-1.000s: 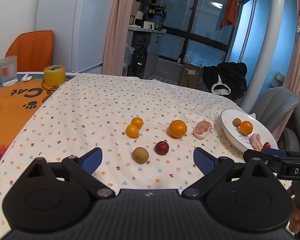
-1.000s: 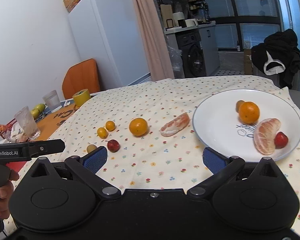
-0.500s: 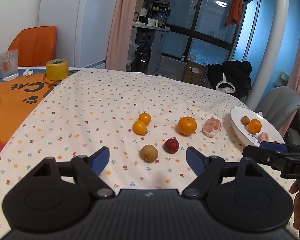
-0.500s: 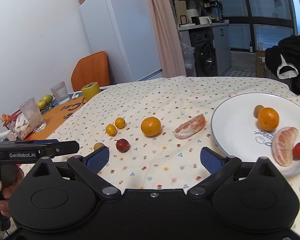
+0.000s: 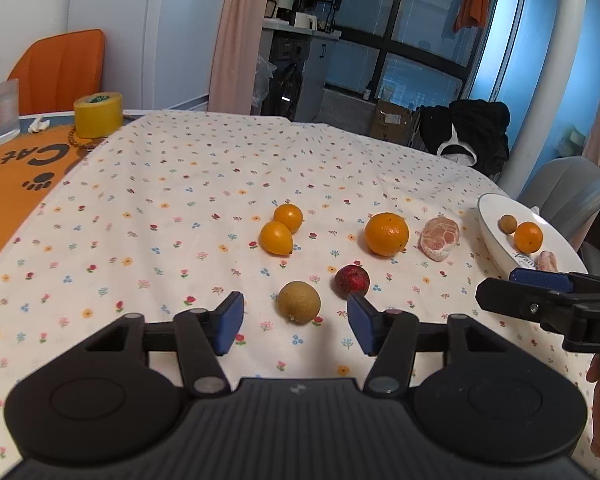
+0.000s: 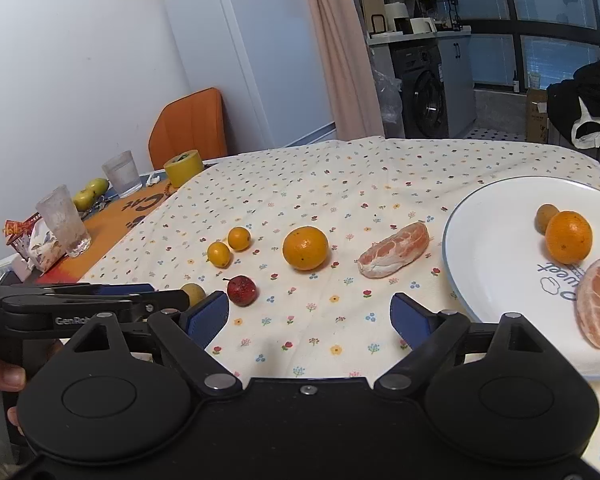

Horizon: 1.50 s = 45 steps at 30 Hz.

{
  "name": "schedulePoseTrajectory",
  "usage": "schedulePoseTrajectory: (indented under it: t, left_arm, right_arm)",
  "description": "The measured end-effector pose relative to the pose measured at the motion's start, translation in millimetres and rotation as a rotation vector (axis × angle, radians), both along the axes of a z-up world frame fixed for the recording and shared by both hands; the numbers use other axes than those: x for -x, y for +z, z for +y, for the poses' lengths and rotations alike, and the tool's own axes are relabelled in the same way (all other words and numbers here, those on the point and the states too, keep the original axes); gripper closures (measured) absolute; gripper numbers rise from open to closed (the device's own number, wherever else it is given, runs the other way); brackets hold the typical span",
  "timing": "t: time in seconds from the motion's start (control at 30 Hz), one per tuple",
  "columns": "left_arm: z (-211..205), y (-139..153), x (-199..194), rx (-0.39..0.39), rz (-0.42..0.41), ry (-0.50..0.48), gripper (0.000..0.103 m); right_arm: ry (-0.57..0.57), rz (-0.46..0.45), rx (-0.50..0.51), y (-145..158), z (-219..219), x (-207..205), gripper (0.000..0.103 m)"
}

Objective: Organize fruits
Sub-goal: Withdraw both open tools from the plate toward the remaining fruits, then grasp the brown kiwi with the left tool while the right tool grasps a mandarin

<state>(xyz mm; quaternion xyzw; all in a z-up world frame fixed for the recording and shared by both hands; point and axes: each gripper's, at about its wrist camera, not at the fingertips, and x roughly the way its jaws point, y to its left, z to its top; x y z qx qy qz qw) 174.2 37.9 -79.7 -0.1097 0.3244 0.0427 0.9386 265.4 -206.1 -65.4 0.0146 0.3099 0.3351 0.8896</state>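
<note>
Loose fruit lies on the flowered tablecloth: a brown round fruit (image 5: 298,302), a small red fruit (image 5: 351,281), two small yellow-orange fruits (image 5: 276,238) (image 5: 288,217), a large orange (image 5: 386,234) and a peeled citrus piece (image 5: 439,238). My left gripper (image 5: 296,326) is open, its blue pads just short of the brown fruit, one on each side. The white plate (image 6: 496,264) at the right holds a small brown fruit (image 6: 546,219), an orange (image 6: 569,237) and a peeled segment (image 6: 599,300). My right gripper (image 6: 310,320) stands open and empty over the cloth, left of the plate.
At the far left, on an orange mat, stand a yellow tape roll (image 5: 98,115), drinking glasses (image 6: 63,226) (image 6: 119,173) and green fruit (image 6: 92,192). An orange chair (image 5: 58,68) is behind them and a grey chair (image 5: 568,196) beyond the plate. A hand (image 6: 4,376) holds the left gripper.
My left gripper has moved forward and down toward the brown fruit, and its fingers have narrowed while staying open. The right gripper has shifted a little to the left, so the plate sits further right.
</note>
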Motion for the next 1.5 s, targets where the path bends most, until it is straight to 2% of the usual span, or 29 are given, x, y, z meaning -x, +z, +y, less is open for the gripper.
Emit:
schedulePoseTrajectory:
  t: [0.13,0.27,0.53,0.63,0.8,0.97,1.3,1.4,1.43,1.47,1.5]
  left_arm:
    - [0.1,-4.9,-10.6,-0.003,0.017,-0.003,0.050]
    - [2.5,-10.8,-20.0,0.006,0.041,-0.007,0.069]
    - [8.3,-10.1,-32.5,0.012,0.055,-0.009,0.069]
    - [8.6,-9.9,-37.2,0.016,0.060,-0.018,0.077]
    - [11.9,-8.9,-42.6,0.020,0.066,-0.011,0.077]
    - [17.3,-5.8,-43.6,0.026,0.055,0.002,0.077]
    - [32.1,-2.6,-41.8,0.033,0.043,0.048,0.077]
    - [33.6,-1.9,-41.2,0.036,0.039,0.055,0.077]
    - [33.7,-1.4,-41.2,0.038,0.038,0.057,0.077]
    - [33.5,-0.9,-41.3,0.038,0.037,0.057,0.077]
    - [32.8,0.0,-41.1,0.038,0.035,0.057,0.077]
  right_arm:
    - [0.009,0.006,0.002,-0.9,3.9,-7.4,0.017]
    - [0.014,0.010,0.007,-3.0,9.4,-15.9,0.019]
    - [0.032,0.020,0.015,-5.5,21.3,-30.2,0.019]
    - [0.037,0.025,0.021,-7.6,26.1,-35.4,0.019]
    - [0.050,0.030,0.021,-9.8,33.3,-41.8,0.020]
    - [0.070,0.039,0.020,-12.1,44.3,-50.2,0.029]
    - [0.085,0.044,0.033,-19.0,64.3,-63.0,0.035]
    - [0.082,0.045,0.038,-21.8,67.1,-67.1,0.047]
    - [0.073,0.045,0.047,-23.0,67.7,-68.4,0.062]
    - [0.065,0.045,0.056,-23.8,67.3,-69.2,0.068]
    - [0.066,0.049,0.051,-23.8,65.6,-69.2,0.068]
